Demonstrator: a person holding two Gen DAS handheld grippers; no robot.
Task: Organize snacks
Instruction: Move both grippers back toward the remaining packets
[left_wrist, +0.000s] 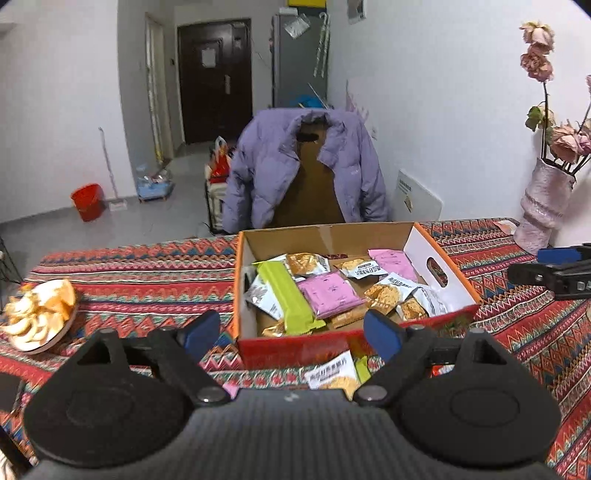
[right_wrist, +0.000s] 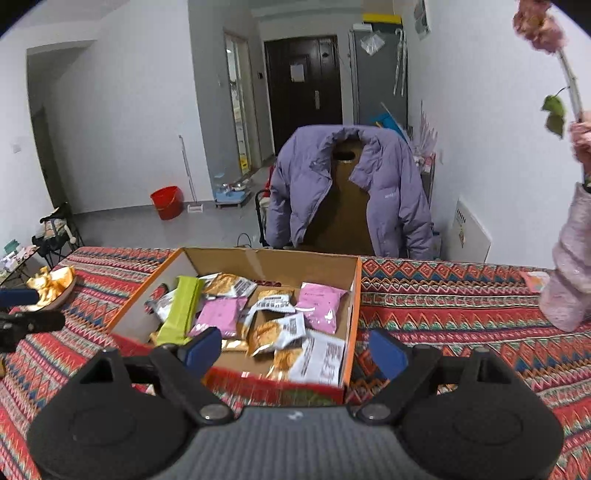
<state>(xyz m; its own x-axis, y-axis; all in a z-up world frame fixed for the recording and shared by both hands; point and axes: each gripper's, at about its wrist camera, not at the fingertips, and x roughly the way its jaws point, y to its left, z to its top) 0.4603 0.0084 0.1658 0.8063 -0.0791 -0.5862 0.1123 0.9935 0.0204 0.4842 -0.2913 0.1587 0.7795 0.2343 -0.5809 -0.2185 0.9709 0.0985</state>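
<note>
The open cardboard box (left_wrist: 332, 236) holds mixed snack packets (left_wrist: 328, 291). Left gripper (left_wrist: 291, 332) and right gripper (right_wrist: 295, 349) are released, holding nothing. Only the left view shows a packet (left_wrist: 332, 373) lying outside the box.

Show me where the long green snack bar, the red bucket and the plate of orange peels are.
green snack bar (left_wrist: 286, 295), left wrist view, middle of the wrapper.
red bucket (right_wrist: 167, 202), right wrist view, its front wall.
plate of orange peels (left_wrist: 55, 338), left wrist view, its near rim.

**Twin black claws, blue-tipped**

Your left claw (left_wrist: 291, 332) and right claw (right_wrist: 295, 350) look alike: matte black ribbed housings, rounded side discs, angled link arms on silver pivot screws, and blue fingertip pads (left_wrist: 382, 334).
</note>
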